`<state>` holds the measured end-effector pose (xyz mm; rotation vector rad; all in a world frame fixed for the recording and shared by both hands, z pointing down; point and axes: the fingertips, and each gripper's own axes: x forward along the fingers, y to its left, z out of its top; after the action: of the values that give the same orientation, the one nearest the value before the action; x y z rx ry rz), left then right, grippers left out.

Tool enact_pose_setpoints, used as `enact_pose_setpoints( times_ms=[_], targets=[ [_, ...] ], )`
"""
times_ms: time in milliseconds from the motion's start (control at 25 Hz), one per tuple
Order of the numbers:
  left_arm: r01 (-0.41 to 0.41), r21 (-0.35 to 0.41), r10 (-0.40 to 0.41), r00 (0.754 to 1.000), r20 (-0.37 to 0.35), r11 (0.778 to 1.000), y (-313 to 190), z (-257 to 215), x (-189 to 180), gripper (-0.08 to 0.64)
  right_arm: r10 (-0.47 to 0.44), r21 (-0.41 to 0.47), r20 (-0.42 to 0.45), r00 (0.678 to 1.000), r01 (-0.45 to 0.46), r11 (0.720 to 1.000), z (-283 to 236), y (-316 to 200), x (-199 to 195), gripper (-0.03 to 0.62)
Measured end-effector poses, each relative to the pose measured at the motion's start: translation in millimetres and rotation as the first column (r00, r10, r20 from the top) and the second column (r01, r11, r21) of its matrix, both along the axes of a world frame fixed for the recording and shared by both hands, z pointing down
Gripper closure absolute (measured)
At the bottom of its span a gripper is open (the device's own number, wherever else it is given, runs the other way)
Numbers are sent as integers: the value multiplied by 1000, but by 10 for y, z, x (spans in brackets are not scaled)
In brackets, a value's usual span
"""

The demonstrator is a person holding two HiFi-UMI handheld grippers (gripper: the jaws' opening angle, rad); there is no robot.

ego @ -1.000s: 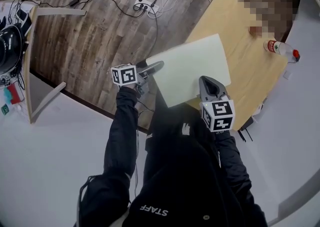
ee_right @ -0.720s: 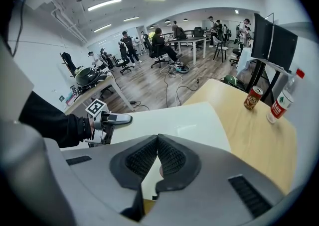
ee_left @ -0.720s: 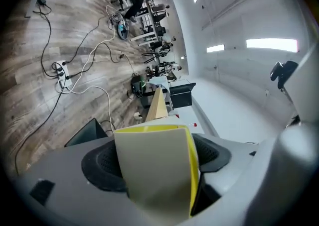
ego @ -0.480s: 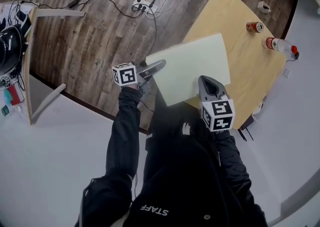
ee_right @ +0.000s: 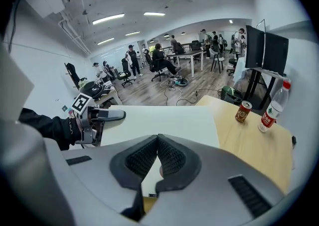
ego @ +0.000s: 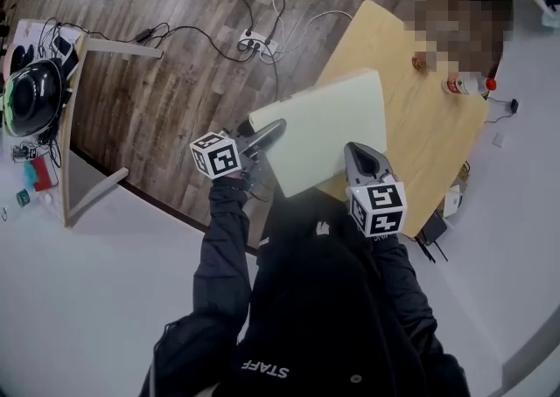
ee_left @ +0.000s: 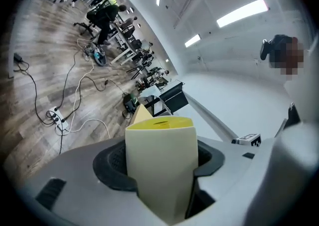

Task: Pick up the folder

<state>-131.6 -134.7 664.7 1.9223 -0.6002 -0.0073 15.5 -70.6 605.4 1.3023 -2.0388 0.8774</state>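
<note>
Left gripper [ee_left: 159,180] is closing its jaws, and the pale cream flat cardboard folder [ego: 324,124] is already squeezed between the pads at its left edge. Right gripper [ee_right: 158,158] is pinched tight on the folder's near edge. So the folder hangs between the two over the near-left edge of the light wooden table [ego: 437,150], partly sticking out past it. Only the left gripper view shows the yellow inside where the covers gape. The right gripper view catches a red can [ee_right: 242,112] and a clear plastic bottle [ee_right: 271,110] near the table's far edge.
</note>
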Motion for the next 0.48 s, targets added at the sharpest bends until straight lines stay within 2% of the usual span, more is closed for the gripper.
enact_pose_setpoints(
  times_ms=[200,480],
  targets=[
    [19,84,-25,997,79,996,-29,-444,-5,262,40,64,33,999,-42,997,-347,-27,95,571],
    [17,230,-44,993,113,973,-149,-1218,175,262,88,179,58,994,-97,979,-862,-189,242,571]
  ],
)
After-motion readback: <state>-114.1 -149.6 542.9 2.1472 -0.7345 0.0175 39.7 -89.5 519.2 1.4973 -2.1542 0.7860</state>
